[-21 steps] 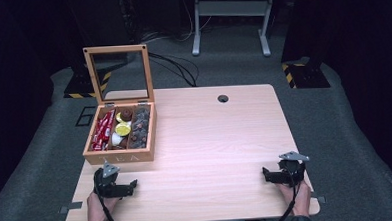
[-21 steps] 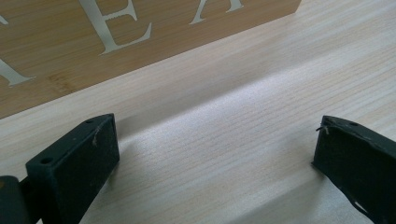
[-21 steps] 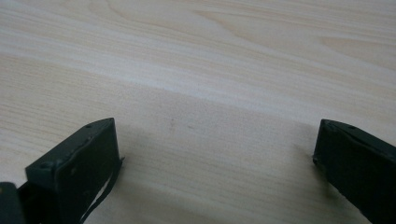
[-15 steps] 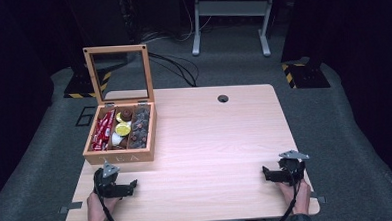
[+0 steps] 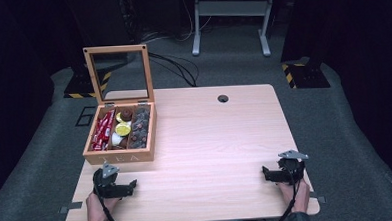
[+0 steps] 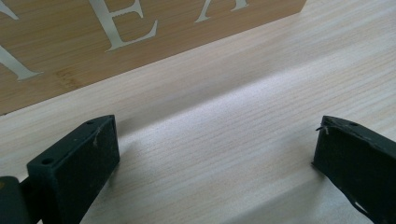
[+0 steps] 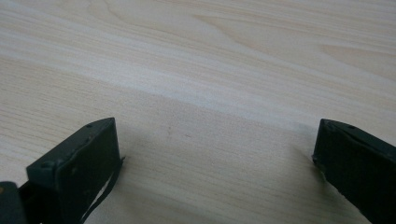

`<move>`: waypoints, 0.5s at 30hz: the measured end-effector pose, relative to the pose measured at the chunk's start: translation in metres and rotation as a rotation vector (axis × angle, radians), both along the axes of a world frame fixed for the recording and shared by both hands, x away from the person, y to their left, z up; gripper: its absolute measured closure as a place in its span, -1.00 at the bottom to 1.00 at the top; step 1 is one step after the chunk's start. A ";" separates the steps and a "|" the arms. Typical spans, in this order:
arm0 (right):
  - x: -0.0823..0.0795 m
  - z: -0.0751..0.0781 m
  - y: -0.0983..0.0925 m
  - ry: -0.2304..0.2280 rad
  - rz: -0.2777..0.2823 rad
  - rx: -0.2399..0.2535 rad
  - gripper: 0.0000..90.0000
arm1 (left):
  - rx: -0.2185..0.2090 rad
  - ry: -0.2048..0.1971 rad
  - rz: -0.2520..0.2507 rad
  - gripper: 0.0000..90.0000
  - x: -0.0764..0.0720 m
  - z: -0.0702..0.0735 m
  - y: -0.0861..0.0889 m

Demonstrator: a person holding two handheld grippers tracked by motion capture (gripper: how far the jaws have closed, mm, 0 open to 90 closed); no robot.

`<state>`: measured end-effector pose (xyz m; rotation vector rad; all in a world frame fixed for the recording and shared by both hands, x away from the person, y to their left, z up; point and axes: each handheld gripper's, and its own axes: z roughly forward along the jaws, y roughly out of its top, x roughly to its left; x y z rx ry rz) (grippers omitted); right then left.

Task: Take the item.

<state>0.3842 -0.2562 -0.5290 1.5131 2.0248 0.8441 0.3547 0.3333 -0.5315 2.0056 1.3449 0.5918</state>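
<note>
The light wooden table (image 5: 220,139) carries everything, and the wooden tea box (image 5: 120,136) serves as the landmark, standing at the table's far left part. Its glass-paned lid (image 5: 118,74) stands upright behind it. Inside, 3 lengthwise compartments show: red packets (image 5: 103,130) in the left one, round capsules including a yellow one (image 5: 123,129) in the middle, dark brown pieces (image 5: 140,126) in the right. The letters TEA (image 6: 126,23) mark the box's front wall.

A round cable hole (image 5: 223,98) lies well to the right of the box, near the table's far edge.

The left gripper (image 5: 126,187) rests on the table just in front of the box, jaws spread wide with bare wood between them. The right gripper (image 5: 268,173) sits well apart from the box, near the table's front right corner, jaws likewise wide and holding nothing. A hand (image 5: 95,215) grips the left one from the near edge.
</note>
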 end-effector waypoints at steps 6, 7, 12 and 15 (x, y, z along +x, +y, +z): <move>0.000 0.000 -0.001 0.001 0.003 0.002 -1.00 | -0.004 -0.004 -0.001 -1.00 -0.002 0.006 0.003; 0.000 0.000 -0.001 0.002 0.000 0.002 -1.00 | -0.007 -0.003 -0.001 -1.00 -0.003 0.009 0.004; 0.001 0.000 -0.001 0.002 0.000 0.012 -1.00 | -0.017 -0.022 0.001 -1.00 -0.007 0.022 0.006; 0.001 0.000 -0.001 0.002 -0.003 0.014 -1.00 | -0.025 -0.032 -0.001 -1.00 -0.008 0.029 0.007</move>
